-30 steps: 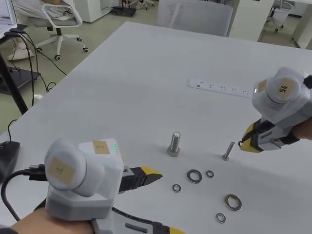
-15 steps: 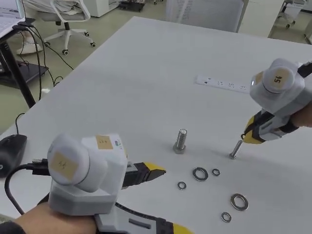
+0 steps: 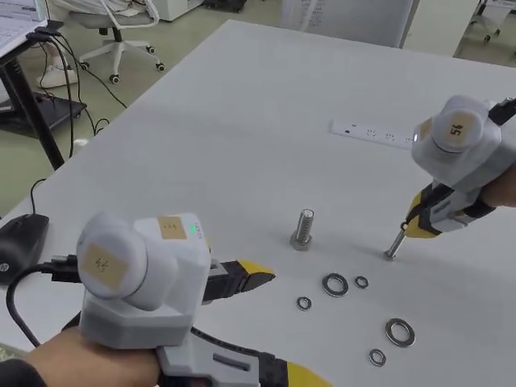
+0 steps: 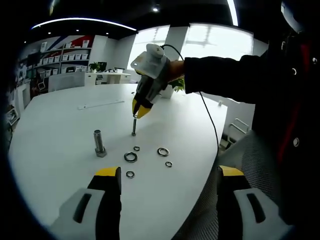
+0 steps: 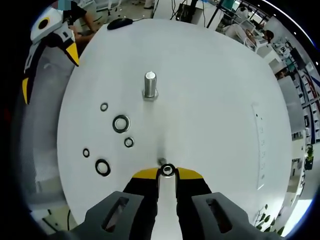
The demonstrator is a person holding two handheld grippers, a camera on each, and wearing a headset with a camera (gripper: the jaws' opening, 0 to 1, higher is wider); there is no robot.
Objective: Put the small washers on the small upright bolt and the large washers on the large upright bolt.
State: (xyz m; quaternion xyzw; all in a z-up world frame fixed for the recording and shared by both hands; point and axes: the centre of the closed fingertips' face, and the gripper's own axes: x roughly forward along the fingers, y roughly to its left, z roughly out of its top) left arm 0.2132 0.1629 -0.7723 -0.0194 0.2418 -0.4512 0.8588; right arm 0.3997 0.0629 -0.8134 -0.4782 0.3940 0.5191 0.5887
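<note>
The large upright bolt (image 3: 302, 228) stands mid-table. Right of it the small bolt (image 3: 394, 243) leans a little, and my right gripper (image 3: 409, 229) is shut on its top end, seen up close as the small bolt (image 5: 168, 170) between the yellow jaws. Two large washers (image 3: 334, 284) (image 3: 399, 331) and three small washers (image 3: 361, 282) (image 3: 303, 303) (image 3: 376, 356) lie flat in front of the bolts. My left gripper (image 3: 286, 326) hovers open near the table's front edge, left of the washers, with nothing between its jaws (image 4: 169, 172).
A white power strip (image 3: 367, 133) lies on the table behind the bolts. A black mouse (image 3: 16, 234) sits at the table's left corner with a cable. Office chairs stand on the floor beyond the table's left edge.
My right gripper has moved left from beside the small bolt onto its top end. The left gripper has barely moved; the head camera has shifted.
</note>
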